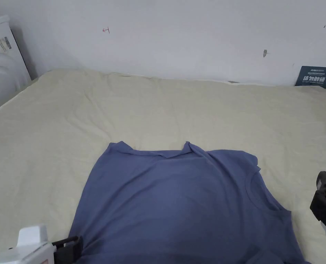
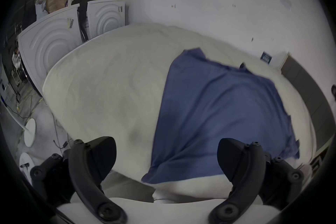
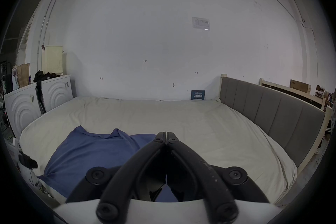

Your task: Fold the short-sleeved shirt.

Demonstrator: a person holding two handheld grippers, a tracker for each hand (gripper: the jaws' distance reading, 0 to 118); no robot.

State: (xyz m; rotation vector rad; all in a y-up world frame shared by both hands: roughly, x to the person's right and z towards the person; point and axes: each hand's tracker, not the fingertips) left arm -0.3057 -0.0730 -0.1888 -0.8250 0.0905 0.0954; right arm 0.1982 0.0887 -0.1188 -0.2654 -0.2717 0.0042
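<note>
- Left hand-held gripper [image 2: 167, 160] has its jaws wide apart, at the near left edge of the shirt [image 1: 179, 202], holding nothing.
- Right hand-held gripper [image 3: 166, 134] has its jaws closed together, empty, above the shirt's right side.
- Blue shirt lies spread on the bed [image 1: 158, 106], near the front edge.

A wide bed [image 1: 200, 103] with a rumpled cream sheet carries a blue short-sleeved shirt [image 1: 179, 202], spread flat.

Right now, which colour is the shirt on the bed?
The short-sleeved shirt is plain blue, clearest in the head view.
</note>
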